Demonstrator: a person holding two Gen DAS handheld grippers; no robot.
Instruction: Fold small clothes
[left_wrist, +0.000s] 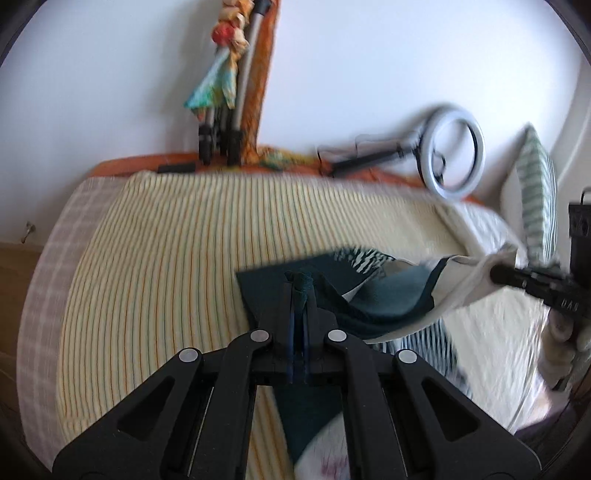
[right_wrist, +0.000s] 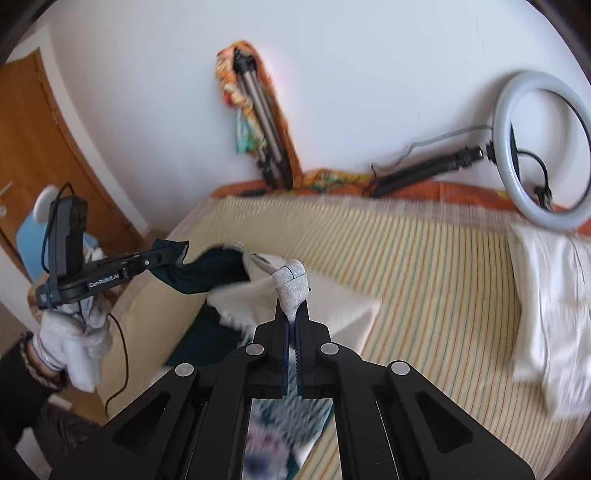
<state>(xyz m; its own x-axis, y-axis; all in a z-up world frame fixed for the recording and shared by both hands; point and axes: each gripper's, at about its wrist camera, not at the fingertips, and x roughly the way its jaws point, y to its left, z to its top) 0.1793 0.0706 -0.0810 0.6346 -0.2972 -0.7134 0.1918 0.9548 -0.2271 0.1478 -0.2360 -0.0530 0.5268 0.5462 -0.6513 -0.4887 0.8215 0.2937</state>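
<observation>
Both tools are clenched on the garment (left_wrist: 388, 295), left tool (left_wrist: 301, 282) level, right tool (right_wrist: 291, 280) alongside, stretching it above the bed (left_wrist: 166, 240).

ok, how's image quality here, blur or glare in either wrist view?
Left wrist view: motion blur smears the ring light and garment; the left tongs stay sharp. Right wrist view: bedspread and pillow streaked, right tongs crisp. Even daylight, no glare; fisheye bends both.
</observation>
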